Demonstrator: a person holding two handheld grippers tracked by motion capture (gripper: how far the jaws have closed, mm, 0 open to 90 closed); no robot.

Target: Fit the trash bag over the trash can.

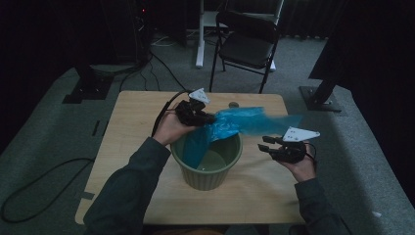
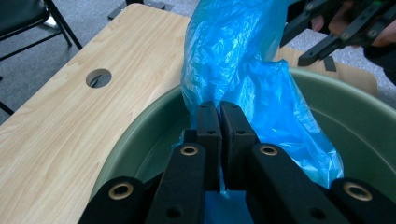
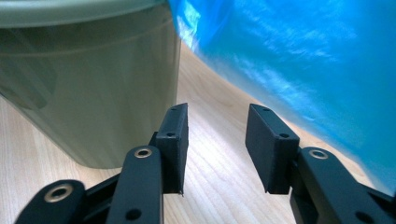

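Left tongs (image 2: 219, 122) clenched a thin fold of blue plastic bag (image 1: 235, 122) over the green bin (image 1: 208, 171) on the table (image 1: 132, 117), right tongs (image 3: 217, 135) released beside it; film likely to slip or tear if tugged.

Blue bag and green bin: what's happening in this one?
A person works two handheld grippers at a wooden table. The left gripper is shut on a blue plastic bag, holding it over the green bin. The right gripper is open beside the bin, holding nothing.
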